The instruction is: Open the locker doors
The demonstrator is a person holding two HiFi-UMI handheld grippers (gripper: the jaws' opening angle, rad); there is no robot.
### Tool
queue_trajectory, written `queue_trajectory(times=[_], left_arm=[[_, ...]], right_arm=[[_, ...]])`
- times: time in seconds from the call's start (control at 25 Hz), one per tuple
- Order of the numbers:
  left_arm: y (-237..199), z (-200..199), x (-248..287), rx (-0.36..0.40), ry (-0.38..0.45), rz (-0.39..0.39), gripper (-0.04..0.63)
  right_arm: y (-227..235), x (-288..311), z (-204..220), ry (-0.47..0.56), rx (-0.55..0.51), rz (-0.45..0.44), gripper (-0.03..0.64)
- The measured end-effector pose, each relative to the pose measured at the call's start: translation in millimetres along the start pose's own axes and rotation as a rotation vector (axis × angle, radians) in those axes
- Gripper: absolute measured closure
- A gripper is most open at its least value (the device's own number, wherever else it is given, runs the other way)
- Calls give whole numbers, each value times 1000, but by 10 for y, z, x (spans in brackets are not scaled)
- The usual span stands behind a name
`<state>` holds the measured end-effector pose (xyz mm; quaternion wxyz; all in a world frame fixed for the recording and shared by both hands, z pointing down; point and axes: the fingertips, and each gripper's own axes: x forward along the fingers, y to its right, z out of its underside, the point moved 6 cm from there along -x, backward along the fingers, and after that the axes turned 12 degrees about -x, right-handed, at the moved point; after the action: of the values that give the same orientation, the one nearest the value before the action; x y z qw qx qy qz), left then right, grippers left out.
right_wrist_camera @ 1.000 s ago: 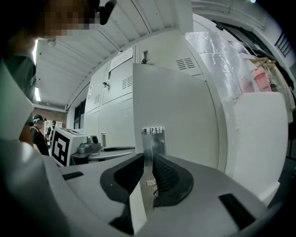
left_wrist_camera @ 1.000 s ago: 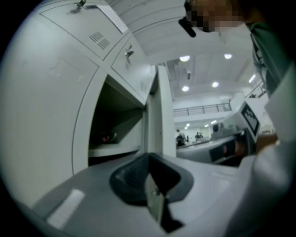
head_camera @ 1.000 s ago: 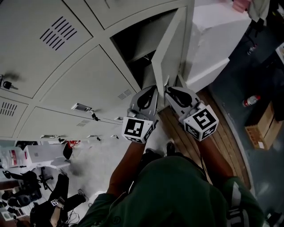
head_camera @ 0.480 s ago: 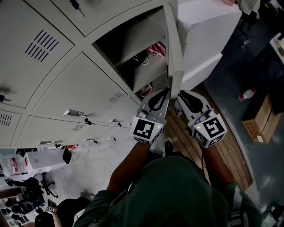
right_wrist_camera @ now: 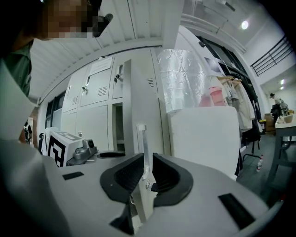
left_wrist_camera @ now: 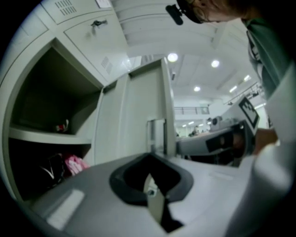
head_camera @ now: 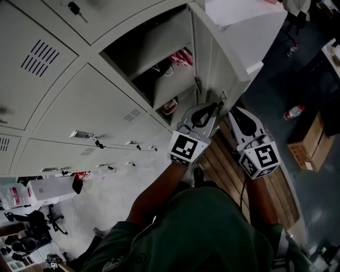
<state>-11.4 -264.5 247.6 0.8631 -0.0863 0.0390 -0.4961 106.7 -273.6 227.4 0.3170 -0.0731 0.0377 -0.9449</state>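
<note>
The grey locker door [head_camera: 218,58] stands swung wide to the right, baring its compartment [head_camera: 154,58] with a shelf and pink items [head_camera: 183,56]. My left gripper [head_camera: 211,109] is at the door's lower free edge on the inner side, my right gripper [head_camera: 236,112] on the outer side. In the left gripper view the left gripper [left_wrist_camera: 152,194] is shut with a thin metal lip of the door [left_wrist_camera: 138,120] between its pads. In the right gripper view the right gripper [right_wrist_camera: 144,176] clamps the door's edge [right_wrist_camera: 141,106].
Closed lockers [head_camera: 90,106] fill the left, one with a key [head_camera: 74,8] in its lock. A white cabinet [head_camera: 249,26] stands just right of the door. Wooden slats [head_camera: 228,159] lie underfoot, with a cardboard box [head_camera: 311,141] and a bottle [head_camera: 294,112] on the floor.
The door has swung from slightly ajar to wide open, toward the right. Both grippers moved right with its edge, and the compartment's inside came into view.
</note>
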Motion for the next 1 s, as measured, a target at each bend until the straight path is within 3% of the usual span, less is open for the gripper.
queue_trajectory(times=[0.24, 0.32, 0.56, 0.8, 1.0], left_arm=[[24, -5, -23, 30, -19, -26, 595], [-20, -3, -145, 38, -13, -47, 595], [-327, -10, -859, 65, 21, -228, 595], [-648, 35, -1817, 82, 62, -420, 595], [-812, 146, -2674, 96, 63, -565, 595]], right_arm=[[79, -227, -184, 70, -75, 94, 566], [35, -294, -293, 114, -109, 88, 578], [-389, -165, -489, 243, -143, -93, 595], [-1019, 274, -284, 217, -74, -293, 595], [-1582, 538, -114, 191, -85, -419, 595]])
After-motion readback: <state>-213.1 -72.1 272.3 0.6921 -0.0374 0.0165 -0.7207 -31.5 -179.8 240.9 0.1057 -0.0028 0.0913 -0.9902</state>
